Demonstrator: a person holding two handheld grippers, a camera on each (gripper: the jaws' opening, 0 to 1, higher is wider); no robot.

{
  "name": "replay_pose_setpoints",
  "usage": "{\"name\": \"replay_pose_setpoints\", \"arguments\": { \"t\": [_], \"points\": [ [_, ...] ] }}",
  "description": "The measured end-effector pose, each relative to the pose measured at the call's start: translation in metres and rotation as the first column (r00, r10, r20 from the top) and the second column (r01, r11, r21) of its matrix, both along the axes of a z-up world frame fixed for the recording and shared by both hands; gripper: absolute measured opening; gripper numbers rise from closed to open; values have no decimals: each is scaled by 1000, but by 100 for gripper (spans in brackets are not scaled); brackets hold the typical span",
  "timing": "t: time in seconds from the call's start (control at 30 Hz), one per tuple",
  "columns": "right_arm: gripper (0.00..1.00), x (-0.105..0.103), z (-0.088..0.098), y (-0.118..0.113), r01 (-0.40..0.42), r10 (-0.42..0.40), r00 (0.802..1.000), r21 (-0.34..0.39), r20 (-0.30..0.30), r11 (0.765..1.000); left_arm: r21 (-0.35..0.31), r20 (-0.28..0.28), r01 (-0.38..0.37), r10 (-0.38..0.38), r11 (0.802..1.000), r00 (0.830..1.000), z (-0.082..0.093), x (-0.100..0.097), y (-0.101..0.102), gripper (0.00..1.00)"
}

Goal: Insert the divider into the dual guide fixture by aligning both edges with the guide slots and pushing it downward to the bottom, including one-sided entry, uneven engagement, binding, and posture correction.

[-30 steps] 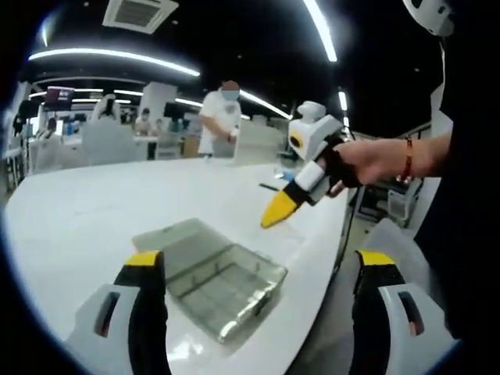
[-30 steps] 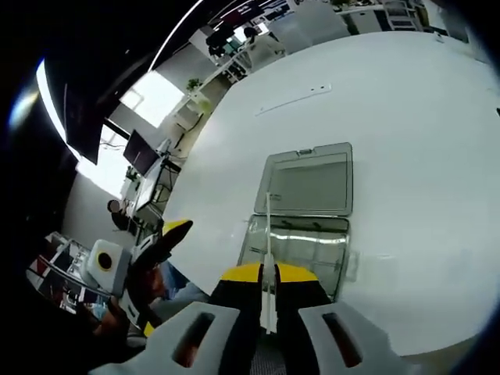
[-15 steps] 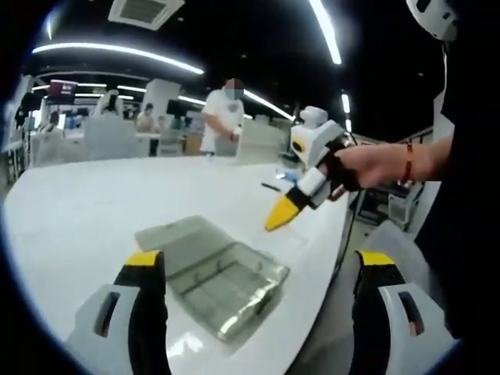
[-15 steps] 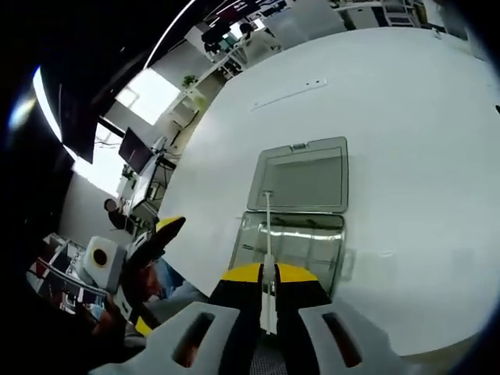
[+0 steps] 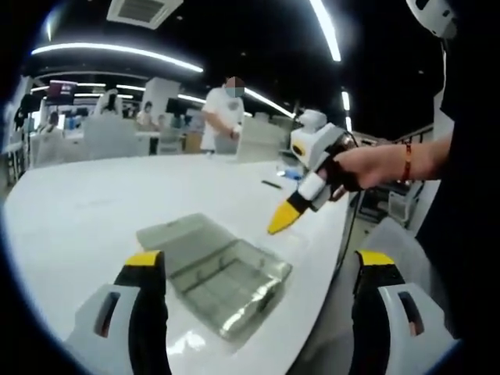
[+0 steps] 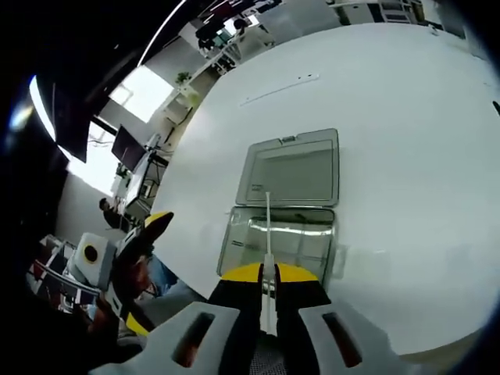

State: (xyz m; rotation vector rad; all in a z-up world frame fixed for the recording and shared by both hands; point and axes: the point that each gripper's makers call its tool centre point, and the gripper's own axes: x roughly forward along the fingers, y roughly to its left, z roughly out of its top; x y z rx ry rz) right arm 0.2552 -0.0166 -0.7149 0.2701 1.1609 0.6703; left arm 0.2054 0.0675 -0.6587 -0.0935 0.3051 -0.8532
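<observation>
While the right gripper [image 6: 266, 275] is clamped on the lower end of a thin white divider [image 6: 267, 234], the strip is held edge-on to the camera and points straight out from between the yellow-tipped jaws, over a clear plastic box [image 6: 277, 244] that serves as the guide fixture. In the right gripper view the divider's far tip is seen against the near wall of the box's open tray; whether it touches the tray cannot be told. The hinged lid [image 6: 292, 168] of the box lies flat on the white table [image 6: 406, 156], folded away beyond the tray. Small ribs are visible along the tray's inner walls.

In the left gripper view the left gripper [image 5: 262, 269] is seen with its jaws spread wide and nothing between them, above the near edge of the table, with the clear box just beyond its left jaw. The right gripper is seen there in a person's hand [image 5: 367, 166], yellow tip angled down toward the box. A person in a white shirt [image 5: 221, 117] is seen standing behind the table, well apart from the box.
</observation>
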Motion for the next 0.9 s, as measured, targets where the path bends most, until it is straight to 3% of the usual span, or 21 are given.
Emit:
{"name": "replay_pose_setpoints", "arguments": {
  "t": [0.9],
  "points": [
    [0, 3, -17, 5, -15, 14, 1000, -34, -20, 999, 7, -24, 17, -17, 1000, 1000, -8, -1, -1, 97]
  ]
}}
